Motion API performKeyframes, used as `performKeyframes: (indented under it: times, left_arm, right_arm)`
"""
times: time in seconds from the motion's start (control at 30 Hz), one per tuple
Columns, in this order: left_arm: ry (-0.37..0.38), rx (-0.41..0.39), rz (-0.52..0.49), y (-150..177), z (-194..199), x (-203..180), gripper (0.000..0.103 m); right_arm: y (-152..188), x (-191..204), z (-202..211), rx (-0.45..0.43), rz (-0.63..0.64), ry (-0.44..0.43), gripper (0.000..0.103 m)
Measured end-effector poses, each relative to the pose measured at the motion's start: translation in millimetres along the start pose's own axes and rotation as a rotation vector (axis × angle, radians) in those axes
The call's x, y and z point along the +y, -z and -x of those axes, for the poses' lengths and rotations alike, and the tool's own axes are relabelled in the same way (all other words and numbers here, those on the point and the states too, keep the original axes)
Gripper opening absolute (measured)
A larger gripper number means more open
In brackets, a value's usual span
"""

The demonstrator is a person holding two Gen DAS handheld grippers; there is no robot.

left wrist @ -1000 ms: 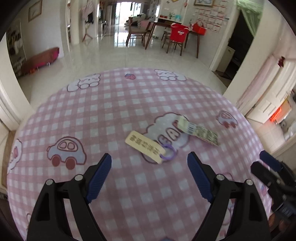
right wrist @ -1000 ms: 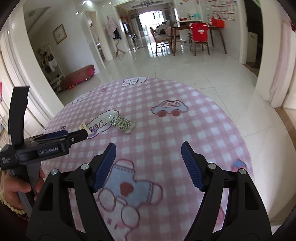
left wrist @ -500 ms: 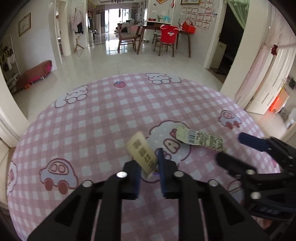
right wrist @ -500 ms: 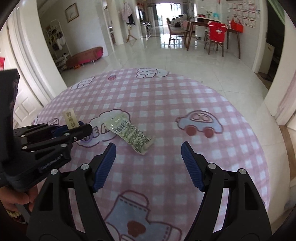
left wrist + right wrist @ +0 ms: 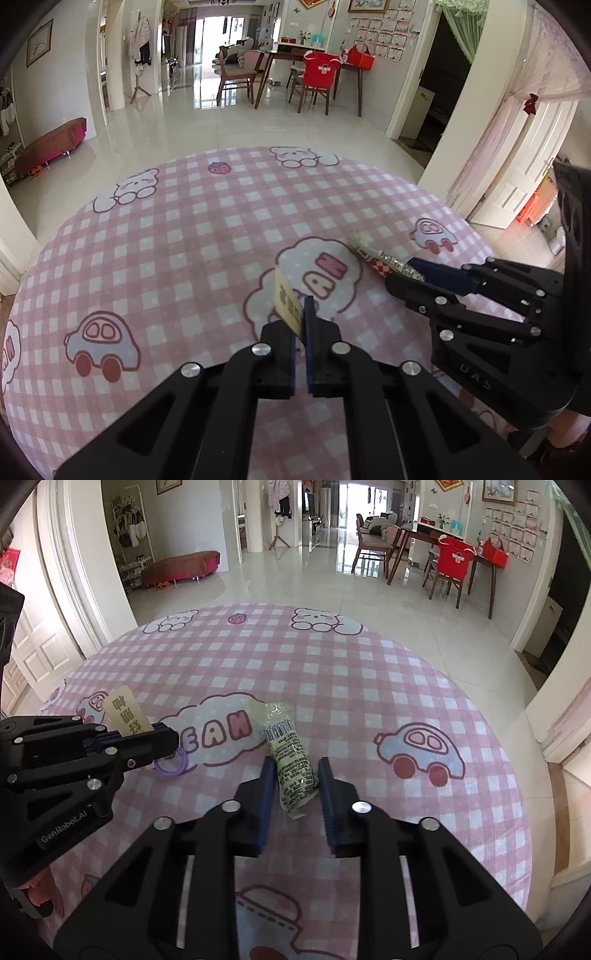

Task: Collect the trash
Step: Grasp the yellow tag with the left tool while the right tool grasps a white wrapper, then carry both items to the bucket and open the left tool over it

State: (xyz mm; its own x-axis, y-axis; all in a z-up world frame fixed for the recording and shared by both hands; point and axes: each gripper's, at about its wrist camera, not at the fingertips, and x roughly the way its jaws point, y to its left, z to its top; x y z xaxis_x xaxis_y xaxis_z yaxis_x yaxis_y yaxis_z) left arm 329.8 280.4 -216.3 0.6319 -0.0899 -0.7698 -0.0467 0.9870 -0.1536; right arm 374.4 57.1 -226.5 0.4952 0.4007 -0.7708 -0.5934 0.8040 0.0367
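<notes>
Left tongs [image 5: 300, 314] closed on yellow tag [image 5: 125, 712], tag lifted upright, near desk [image 5: 332, 672] middle. Right tongs [image 5: 295, 775] just closing, green wrapper [image 5: 291, 753] between pads; contact not clear. Purple ring [image 5: 170, 762] flat on desk under left tongs.

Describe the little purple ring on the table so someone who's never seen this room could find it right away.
Start at the round table with the pink checked cloth and find the white cloud print with pink letters near its middle. At the cloud's left end, under the tip of the left claw, lies the purple ring. It is the only round, purple piece; the yellow tag and the green printed wrapper are flat strips.
</notes>
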Motion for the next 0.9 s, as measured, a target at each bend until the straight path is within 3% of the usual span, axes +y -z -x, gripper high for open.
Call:
performKeyframes:
  times: [0.47, 0.9]
  left_arm:
    - [0.065, -0.066, -0.030, 13.5, 57.1, -39.7, 0.004]
    - [0.109, -0.114, -0.098, 49.5, 123.7, -100.7, 0.004]
  right_arm:
    - [33.5, -18.6, 79.7, -0.151, -0.167, -0.114, 0.015]
    - [94.1, -29.4, 179.6, -0.298, -0.248, -0.153, 0.016]
